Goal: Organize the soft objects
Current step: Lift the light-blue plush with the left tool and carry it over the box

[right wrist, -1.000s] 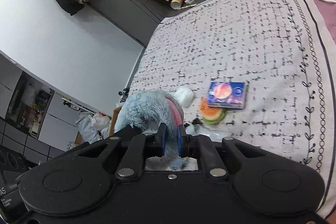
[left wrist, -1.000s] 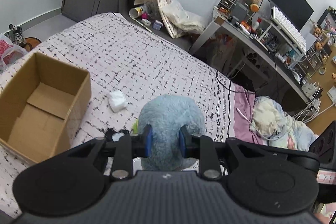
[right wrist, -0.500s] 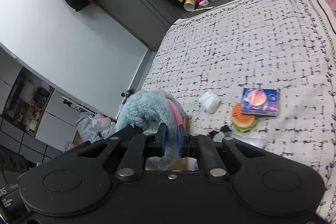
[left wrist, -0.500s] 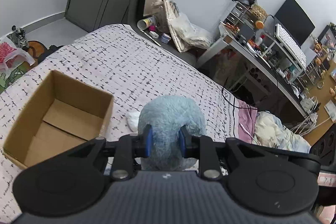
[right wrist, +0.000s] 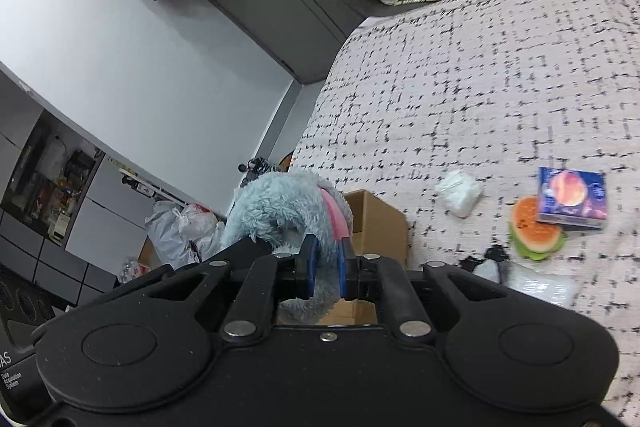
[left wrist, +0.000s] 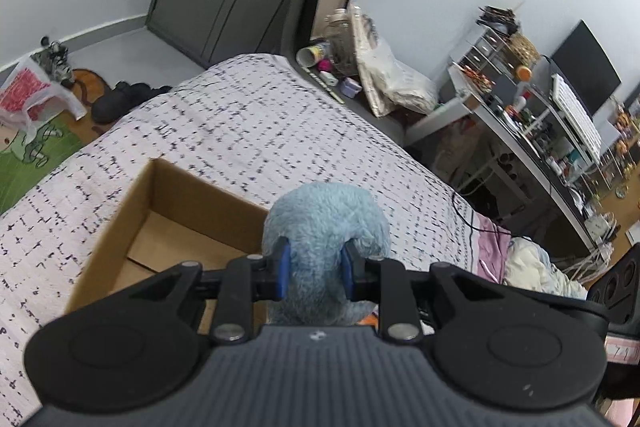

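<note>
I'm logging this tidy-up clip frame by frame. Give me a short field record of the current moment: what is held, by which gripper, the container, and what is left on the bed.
held item: blue plush toy
left gripper: shut on the plush
right gripper: shut on the plush
container: cardboard box, open, on the bed, nothing visible inside
plush position: at the box's near right edge
left on bed: white bundle, burger toy, picture box lying partly on the burger toy
</note>
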The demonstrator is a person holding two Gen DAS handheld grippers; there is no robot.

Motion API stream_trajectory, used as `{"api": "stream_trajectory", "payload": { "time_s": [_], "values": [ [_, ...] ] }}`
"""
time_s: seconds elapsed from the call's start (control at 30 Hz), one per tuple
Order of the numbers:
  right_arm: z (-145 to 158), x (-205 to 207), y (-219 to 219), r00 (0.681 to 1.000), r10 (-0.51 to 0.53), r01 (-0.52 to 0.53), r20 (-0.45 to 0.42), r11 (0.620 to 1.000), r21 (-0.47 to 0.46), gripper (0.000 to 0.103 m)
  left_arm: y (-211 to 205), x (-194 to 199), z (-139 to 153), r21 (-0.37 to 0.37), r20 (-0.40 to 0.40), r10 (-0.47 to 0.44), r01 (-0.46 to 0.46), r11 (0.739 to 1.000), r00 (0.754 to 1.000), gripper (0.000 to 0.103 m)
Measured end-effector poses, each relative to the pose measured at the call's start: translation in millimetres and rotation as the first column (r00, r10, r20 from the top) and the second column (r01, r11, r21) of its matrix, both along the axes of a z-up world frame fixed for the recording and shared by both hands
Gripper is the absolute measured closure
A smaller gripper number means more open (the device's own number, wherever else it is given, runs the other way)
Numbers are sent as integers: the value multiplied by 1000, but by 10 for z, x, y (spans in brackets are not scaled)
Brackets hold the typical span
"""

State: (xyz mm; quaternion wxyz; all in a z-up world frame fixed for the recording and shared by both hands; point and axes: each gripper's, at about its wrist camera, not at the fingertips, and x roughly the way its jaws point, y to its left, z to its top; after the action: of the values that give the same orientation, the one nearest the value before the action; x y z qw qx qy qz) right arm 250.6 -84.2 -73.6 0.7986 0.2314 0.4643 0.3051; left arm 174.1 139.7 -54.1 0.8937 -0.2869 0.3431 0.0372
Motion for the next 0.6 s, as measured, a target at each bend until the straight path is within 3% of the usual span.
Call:
{"api": "stream_trajectory", "payload": {
  "time_s": [0.37,0.6],
  "values": [
    [-270,155,612,997,61,-64,-50,996,-64,92,561,155,-362,-42,-87,62,-66,997,994,78],
    [-467,274,887,996,69,-77,-61,988,-131,92,674,333,-565,19,-136,47,-44,999,990,78]
  ]
}}
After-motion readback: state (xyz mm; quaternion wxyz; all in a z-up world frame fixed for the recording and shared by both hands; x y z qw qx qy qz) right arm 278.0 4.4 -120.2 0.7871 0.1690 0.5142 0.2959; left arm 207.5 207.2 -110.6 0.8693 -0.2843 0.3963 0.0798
